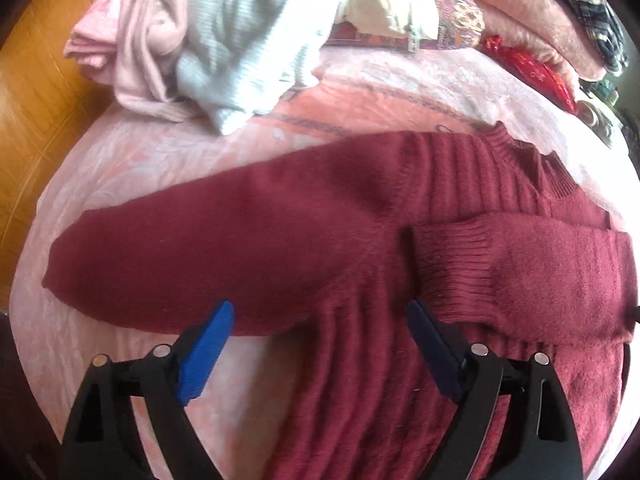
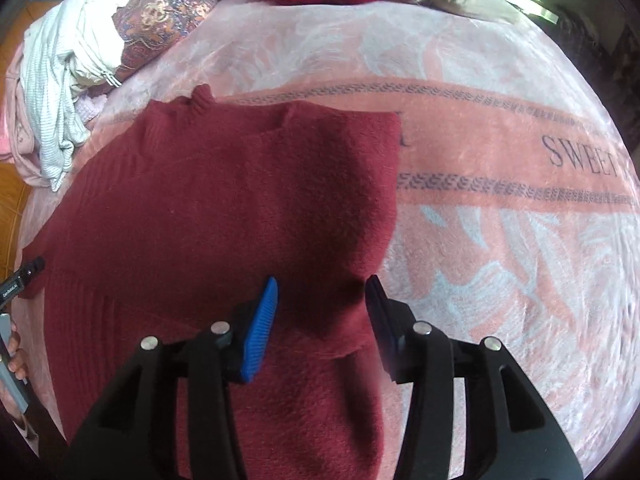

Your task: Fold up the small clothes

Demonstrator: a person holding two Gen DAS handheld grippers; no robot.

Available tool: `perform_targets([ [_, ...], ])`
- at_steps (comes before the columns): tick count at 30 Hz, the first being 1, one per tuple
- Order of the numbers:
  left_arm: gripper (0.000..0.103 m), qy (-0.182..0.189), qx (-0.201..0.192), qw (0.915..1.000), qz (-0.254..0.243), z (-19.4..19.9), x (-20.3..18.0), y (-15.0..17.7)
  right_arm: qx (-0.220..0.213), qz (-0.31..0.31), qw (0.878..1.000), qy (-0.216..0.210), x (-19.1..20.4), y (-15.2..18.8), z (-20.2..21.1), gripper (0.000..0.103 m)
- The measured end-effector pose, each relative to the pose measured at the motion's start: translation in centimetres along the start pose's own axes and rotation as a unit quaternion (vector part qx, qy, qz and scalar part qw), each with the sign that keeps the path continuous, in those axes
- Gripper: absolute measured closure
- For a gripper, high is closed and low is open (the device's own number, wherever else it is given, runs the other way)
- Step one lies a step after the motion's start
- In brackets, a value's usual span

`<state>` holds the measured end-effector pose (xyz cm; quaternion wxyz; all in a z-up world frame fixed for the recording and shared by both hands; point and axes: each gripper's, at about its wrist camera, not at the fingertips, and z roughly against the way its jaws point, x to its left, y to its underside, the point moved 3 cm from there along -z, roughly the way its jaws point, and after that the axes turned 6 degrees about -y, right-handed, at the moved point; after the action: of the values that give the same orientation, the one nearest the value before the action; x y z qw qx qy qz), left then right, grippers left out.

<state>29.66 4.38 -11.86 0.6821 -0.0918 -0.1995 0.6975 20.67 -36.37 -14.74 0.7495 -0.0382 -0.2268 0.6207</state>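
left tongs [image 1: 320, 320] wide apart, empty, above maroon sweater [image 1: 280, 220] flat on bed [image 1: 120, 152]; right tongs [image 2: 322, 292] part-open, seemingly gripping nothing; one sleeve [image 1: 520, 264] folded across body, other outstretched, awaiting fold.

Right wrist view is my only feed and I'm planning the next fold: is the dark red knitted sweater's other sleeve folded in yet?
Observer: No. That sleeve lies stretched straight out over the pink patterned blanket.
Operator: And the one on my side?
Observer: Folded across the dark red knitted sweater; its ribbed cuff rests on the chest.
Operator: Left gripper holding anything?
Observer: No; the left gripper is wide open above the fabric.
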Motion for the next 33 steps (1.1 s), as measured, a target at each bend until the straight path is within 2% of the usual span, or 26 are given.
perform_targets([
  [4, 0.012, -0.018, 0.037, 0.9962, 0.076, -1.3, 8.2, 0.1, 0.015, 0.021, 1.000, -0.015, 3.4, -0.6, -1.2, 0.055],
  [8, 0.012, -0.087, 0.056, 0.9859, 0.131, -3.0, 15.9, 0.6, 0.031, 0.034, 0.999, -0.008, 6.1, -1.1, -3.1, 0.055],
  [10, 0.011, -0.105, 0.068, 0.9793, 0.160, -4.1, 19.3, 0.9, 0.036, 0.039, 0.999, -0.007, 6.8, -1.1, -3.8, 0.054],
  [13, 0.011, -0.102, 0.072, 0.9721, 0.199, -5.9, 23.3, 0.9, 0.040, 0.039, 0.998, -0.006, 7.6, -1.1, -4.7, 0.052],
  [17, 0.012, -0.092, 0.060, 0.9743, 0.197, -8.0, 25.3, 0.1, 0.038, 0.044, 0.998, 0.000, 8.1, -1.3, -5.6, 0.048],
  [18, 0.016, -0.089, 0.057, 0.9764, 0.189, -8.5, 25.6, 0.1, 0.038, 0.048, 0.998, 0.004, 8.2, -1.3, -5.7, 0.048],
  [19, 0.032, -0.087, 0.054, 0.9787, 0.178, -9.0, 25.5, -0.1, 0.037, 0.050, 0.998, 0.006, 8.3, -1.4, -5.9, 0.048],
  [20, 0.044, -0.083, 0.051, 0.9809, 0.169, -9.3, 25.3, -0.2, 0.037, 0.051, 0.998, 0.007, 8.3, -1.4, -5.9, 0.048],
  [22, 0.078, -0.070, 0.035, 0.9840, 0.160, -9.4, 24.8, -0.6, 0.037, 0.047, 0.998, 0.005, 8.2, -1.5, -5.9, 0.047],
  [24, 0.091, -0.071, 0.032, 0.9861, 0.147, -9.0, 23.9, -1.0, 0.037, 0.045, 0.998, 0.003, 8.1, -1.4, -6.0, 0.047],
  [26, 0.095, -0.063, 0.025, 0.9854, 0.156, -8.5, 23.6, -1.1, 0.036, 0.045, 0.998, 0.000, 8.0, -1.3, -5.8, 0.047],
  [28, 0.096, -0.033, 0.013, 0.9842, 0.173, -7.7, 23.7, -1.2, 0.037, 0.044, 0.998, -0.005, 7.9, -1.2, -5.7, 0.047],
  [30, 0.097, -0.001, -0.005, 0.9830, 0.183, -6.5, 23.7, -1.5, 0.038, 0.036, 0.999, -0.015, 7.5, -1.0, -5.4, 0.047],
  [33, 0.097, 0.067, -0.039, 0.9776, 0.196, -3.8, 22.7, -2.5, 0.039, 0.018, 0.999, -0.032, 6.9, -1.0, -5.0, 0.047],
])
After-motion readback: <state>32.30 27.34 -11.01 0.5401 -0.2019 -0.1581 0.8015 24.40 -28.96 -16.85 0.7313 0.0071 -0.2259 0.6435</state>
